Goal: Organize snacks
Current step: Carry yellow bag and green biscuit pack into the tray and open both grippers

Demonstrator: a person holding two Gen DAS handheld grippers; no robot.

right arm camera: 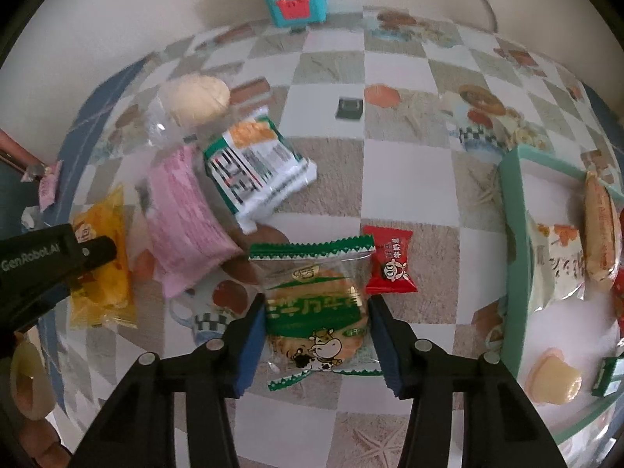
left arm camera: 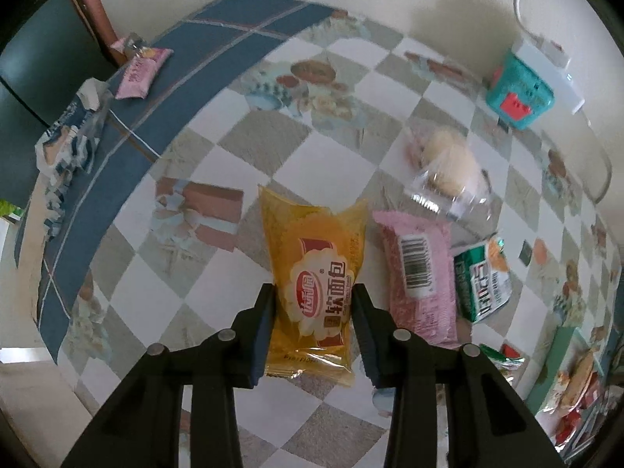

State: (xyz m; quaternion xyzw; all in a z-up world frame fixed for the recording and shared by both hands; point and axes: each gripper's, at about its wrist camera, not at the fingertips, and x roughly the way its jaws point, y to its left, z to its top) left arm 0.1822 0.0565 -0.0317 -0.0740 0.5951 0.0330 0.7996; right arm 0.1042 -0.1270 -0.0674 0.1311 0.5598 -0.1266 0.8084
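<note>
Left tool (left arm camera: 314, 329) is clamped on the yellow bread packet (left arm camera: 314, 273), pads pressed into both its sides. Just right of it a pink packet (left arm camera: 419, 273), a green-white packet (left arm camera: 481, 280) and a clear bag with a pale bun (left arm camera: 448, 163) are left loose on the counter (left arm camera: 218, 117). Right tool (right arm camera: 316, 335) is closed around the green cow biscuit pack (right arm camera: 318, 312), pads at its edges. A red candy (right arm camera: 390, 259) lies just beyond. To its right, the teal tray (right arm camera: 514, 257) is already loaded with several snacks. Judged under halfway; roughly six items left.
</note>
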